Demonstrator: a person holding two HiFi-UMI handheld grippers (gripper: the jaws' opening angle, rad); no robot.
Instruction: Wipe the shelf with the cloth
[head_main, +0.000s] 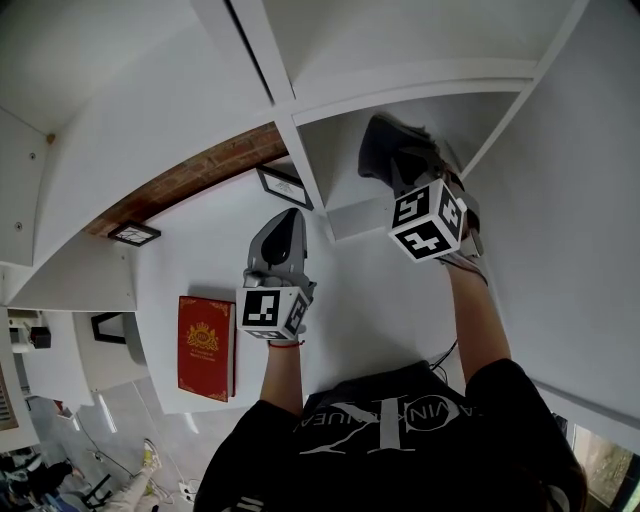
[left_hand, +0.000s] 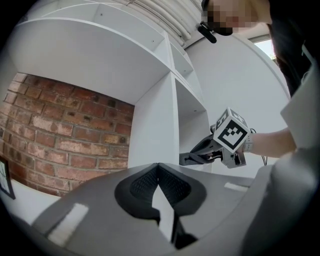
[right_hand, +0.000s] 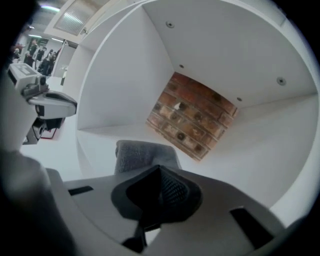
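— Cloth (right_hand: 142, 154) sits inside the shelf (right_hand: 260, 145) cubby, pinched by the right gripper (right_hand: 160, 169), jaws clamped tight on it.
— Left gripper (left_hand: 158, 167) hangs outside, jaws together, empty. Advice?
— Press the cloth flat, sweep from the brick back (right_hand: 192, 120) to the front edge, overlap strokes, mind corners. A low wrist should keep more fabric down.

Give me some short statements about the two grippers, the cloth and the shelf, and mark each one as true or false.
1. The right gripper holds a grey cloth inside a shelf compartment. True.
2. The left gripper grips the cloth too. False: its jaws are shut on nothing, outside the compartment.
3. A red book lies flat on the white surface. True.
4. The compartment has a white back panel. False: a brick wall shows behind it.
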